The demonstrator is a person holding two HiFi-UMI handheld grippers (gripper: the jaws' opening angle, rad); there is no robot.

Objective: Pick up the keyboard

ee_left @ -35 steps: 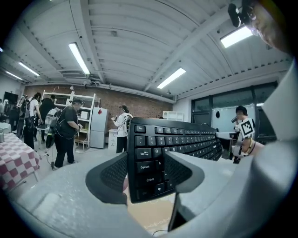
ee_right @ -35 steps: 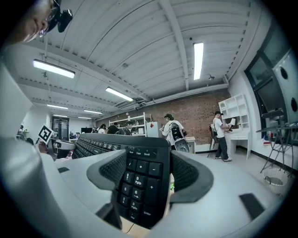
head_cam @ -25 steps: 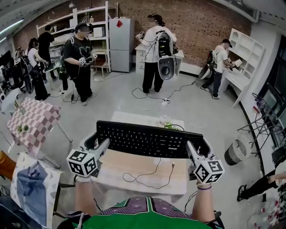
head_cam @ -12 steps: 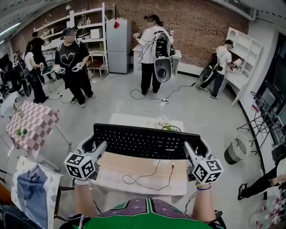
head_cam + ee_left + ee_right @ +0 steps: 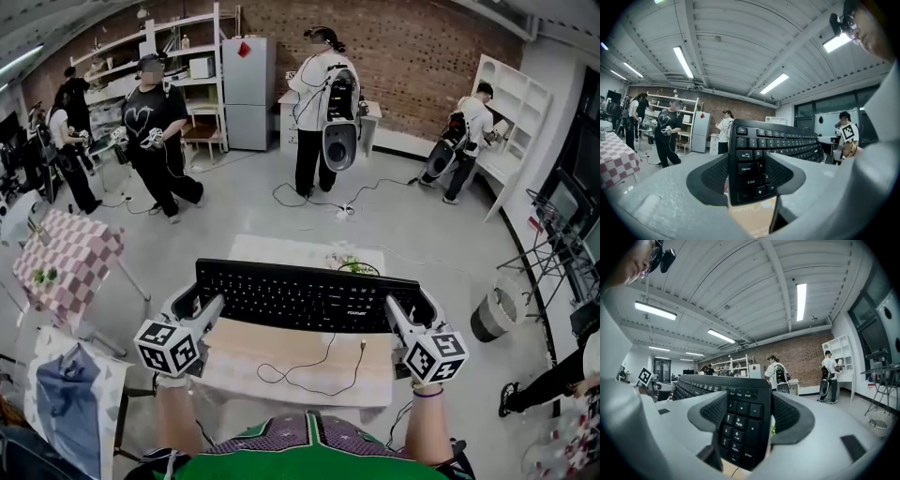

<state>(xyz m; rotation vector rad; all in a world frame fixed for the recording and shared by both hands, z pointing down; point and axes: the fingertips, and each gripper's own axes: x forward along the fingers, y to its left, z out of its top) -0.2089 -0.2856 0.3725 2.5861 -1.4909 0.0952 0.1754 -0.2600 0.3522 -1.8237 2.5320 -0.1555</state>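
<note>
My left claw (image 5: 194, 305) is clamped on the Caps Lock end of the black keyboard (image 5: 314, 296) and my right claw (image 5: 415, 311) on its number-pad end; the keyboard spans between them above the pale counter (image 5: 281, 373). Its cable (image 5: 319, 361) trails loose over the counter. Beyond: small plant (image 5: 352, 266); waste bin (image 5: 491, 321) at right; checked cloth (image 5: 61, 262) at left; people standing well apart
</note>
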